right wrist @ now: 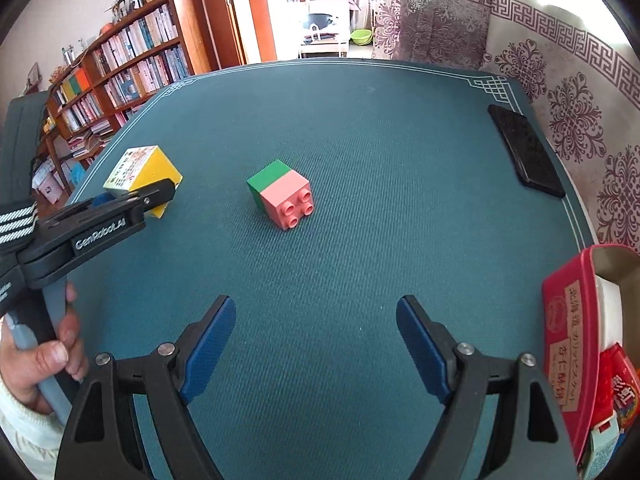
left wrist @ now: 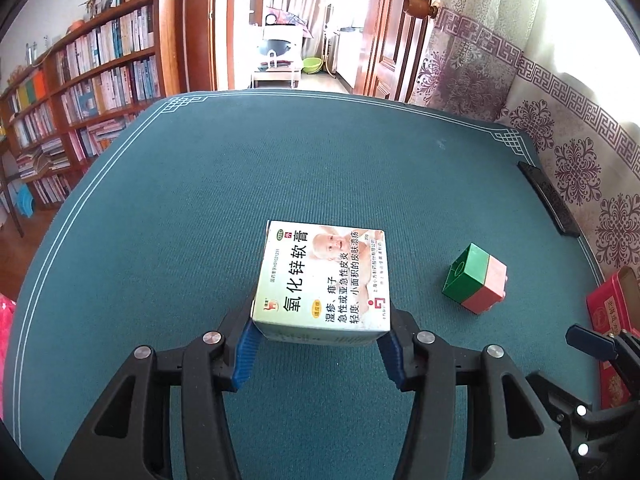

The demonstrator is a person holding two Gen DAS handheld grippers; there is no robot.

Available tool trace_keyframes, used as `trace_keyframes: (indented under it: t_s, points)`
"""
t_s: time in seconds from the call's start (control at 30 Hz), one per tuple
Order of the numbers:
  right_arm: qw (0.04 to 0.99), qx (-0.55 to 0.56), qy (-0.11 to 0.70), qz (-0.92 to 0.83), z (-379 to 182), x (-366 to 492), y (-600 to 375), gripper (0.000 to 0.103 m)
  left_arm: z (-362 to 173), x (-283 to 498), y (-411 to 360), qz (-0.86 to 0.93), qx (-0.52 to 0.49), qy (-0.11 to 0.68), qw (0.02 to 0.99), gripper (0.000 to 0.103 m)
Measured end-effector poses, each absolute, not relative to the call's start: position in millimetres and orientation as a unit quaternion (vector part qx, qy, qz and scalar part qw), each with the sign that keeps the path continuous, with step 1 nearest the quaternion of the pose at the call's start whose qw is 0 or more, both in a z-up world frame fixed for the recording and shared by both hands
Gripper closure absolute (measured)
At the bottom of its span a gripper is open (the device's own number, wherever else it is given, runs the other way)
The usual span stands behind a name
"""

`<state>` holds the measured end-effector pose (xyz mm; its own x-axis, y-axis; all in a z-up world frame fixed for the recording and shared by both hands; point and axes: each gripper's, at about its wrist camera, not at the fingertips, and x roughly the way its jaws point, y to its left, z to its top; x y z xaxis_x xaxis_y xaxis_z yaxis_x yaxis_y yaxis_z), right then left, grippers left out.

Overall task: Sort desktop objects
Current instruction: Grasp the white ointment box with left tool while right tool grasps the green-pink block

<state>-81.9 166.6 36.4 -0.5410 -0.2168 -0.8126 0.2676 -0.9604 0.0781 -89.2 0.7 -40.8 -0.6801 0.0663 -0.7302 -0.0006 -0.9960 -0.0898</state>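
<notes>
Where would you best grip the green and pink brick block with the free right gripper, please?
Probably across its two flat side walls, coming down from above with the open right gripper. The brick block lies tipped over, studs facing the camera, so the smooth sides give the pads flat contact.

Both wrist cameras look steeply down, sharing the brick (left wrist: 476, 278) (right wrist: 282, 196).

Ointment box (left wrist: 320, 280) clamped between blue-padded fingers (left wrist: 246, 350); green-and-pink toy brick (left wrist: 475, 278) tipped sideways on teal mat.

The left gripper (left wrist: 318, 340) squeezes a box (left wrist: 320, 280) between its blue pads, while the right gripper (right wrist: 316, 344) hangs wide open, pointing toward 12 o'clock.
</notes>
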Motion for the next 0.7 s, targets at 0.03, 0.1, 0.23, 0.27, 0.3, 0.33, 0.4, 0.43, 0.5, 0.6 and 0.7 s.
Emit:
trace_keyframes:
  t_s: [0.03,0.1,0.23,0.27,0.3,0.33,0.4,0.43,0.5,0.6,0.7]
  points:
    - [0.139,0.454,0.026,-0.879,35,-86,165,0.018,-42,-89,0,0.915,-0.401,-0.041,0.016,0.049]
    - [0.138,0.445,0.028,-0.884,34,-94,160,0.017,-43,-89,-2,0.914,-0.403,-0.042,0.012,0.049]
    - [0.133,0.430,0.042,-0.892,30,-111,151,0.018,-44,-90,-4,0.914,-0.404,-0.046,0.008,0.048]
    - [0.133,0.430,0.040,-0.892,29,-115,149,0.018,-44,-90,-5,0.914,-0.404,-0.047,0.007,0.048]
    - [0.134,0.430,0.037,-0.892,28,-119,148,0.018,-44,-90,-5,0.913,-0.404,-0.048,0.006,0.048]
    - [0.135,0.430,0.035,-0.892,27,-122,146,0.018,-45,-90,-6,0.913,-0.405,-0.050,0.005,0.048]
    - [0.139,0.429,0.036,-0.892,26,-127,140,0.019,-46,-91,-7,0.912,-0.407,-0.052,0.005,0.048]
    - [0.141,0.429,0.037,-0.891,25,-130,137,0.021,-46,-91,-7,0.912,-0.408,-0.051,0.005,0.048]
    - [0.146,0.428,0.041,-0.891,23,-134,131,0.022,-47,-91,-6,0.912,-0.408,-0.051,0.005,0.048]
    - [0.146,0.424,0.055,-0.892,21,-140,123,0.024,-47,-91,-6,0.911,-0.408,-0.052,0.005,0.048]
    - [0.147,0.418,0.073,-0.893,20,-143,116,0.031,-47,-91,-7,0.911,-0.409,-0.054,0.004,0.048]
